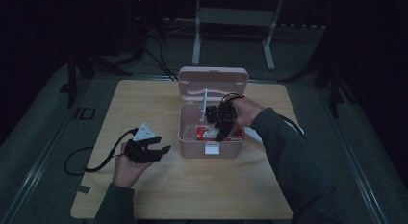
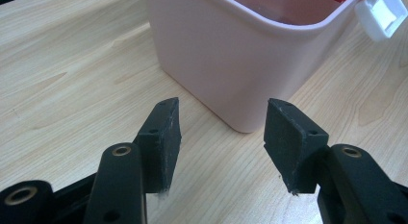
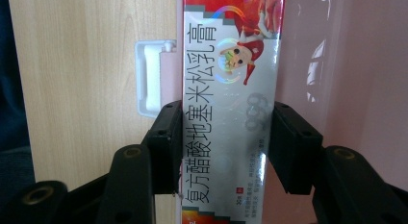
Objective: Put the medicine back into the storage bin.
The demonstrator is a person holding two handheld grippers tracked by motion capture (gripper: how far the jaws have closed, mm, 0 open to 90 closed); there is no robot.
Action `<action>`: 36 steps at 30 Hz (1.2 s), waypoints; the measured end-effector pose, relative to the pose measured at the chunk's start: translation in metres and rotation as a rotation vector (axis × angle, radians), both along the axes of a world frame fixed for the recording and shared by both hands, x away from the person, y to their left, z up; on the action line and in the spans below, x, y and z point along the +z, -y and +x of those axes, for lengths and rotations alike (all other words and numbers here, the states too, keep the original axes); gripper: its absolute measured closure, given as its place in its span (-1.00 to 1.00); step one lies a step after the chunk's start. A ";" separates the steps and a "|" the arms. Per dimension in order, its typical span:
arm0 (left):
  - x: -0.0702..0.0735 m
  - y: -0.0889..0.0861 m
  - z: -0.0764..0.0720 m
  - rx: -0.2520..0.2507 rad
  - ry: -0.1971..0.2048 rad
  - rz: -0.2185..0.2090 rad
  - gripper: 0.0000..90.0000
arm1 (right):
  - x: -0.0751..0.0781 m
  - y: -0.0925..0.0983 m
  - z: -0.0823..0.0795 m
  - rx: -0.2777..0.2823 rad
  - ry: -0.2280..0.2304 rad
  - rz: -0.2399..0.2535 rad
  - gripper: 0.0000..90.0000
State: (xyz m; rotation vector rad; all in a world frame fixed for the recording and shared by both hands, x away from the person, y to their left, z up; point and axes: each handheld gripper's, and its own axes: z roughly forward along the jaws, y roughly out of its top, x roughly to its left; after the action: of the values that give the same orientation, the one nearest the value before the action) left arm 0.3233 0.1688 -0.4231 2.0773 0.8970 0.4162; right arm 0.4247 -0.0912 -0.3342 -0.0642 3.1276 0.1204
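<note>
Nearest, the left gripper rests on the table with jaws spread and empty, just left of the pink box. Farther in, the right gripper reaches into that box, jaws clamped across a red-and-white carton lying against the front wall (latch just outside). Nothing steadies the box, so lifting the carton could drag or tip it; behind, the raised lid could be knocked shut.
</note>
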 end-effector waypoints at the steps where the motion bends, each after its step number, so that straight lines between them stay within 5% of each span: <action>1: 0.000 0.000 0.000 -0.001 0.000 0.001 0.04 | 0.000 0.000 0.001 -0.003 -0.005 0.002 0.12; 10: 0.000 -0.001 0.000 -0.001 0.000 0.003 0.04 | 0.000 0.005 0.007 -0.054 -0.040 0.034 0.05; 28: 0.000 -0.001 0.000 0.002 0.002 0.000 0.04 | 0.015 0.036 0.007 -0.112 0.036 0.052 0.17; 36: 0.001 -0.002 0.000 0.002 0.002 -0.001 0.04 | 0.020 0.057 0.011 -0.180 0.060 0.063 0.15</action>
State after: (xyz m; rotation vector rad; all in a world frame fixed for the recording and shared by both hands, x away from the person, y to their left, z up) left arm 0.3229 0.1706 -0.4225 2.0743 0.8982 0.4193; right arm 0.4354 -0.1486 -0.3140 0.2097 3.0480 0.2100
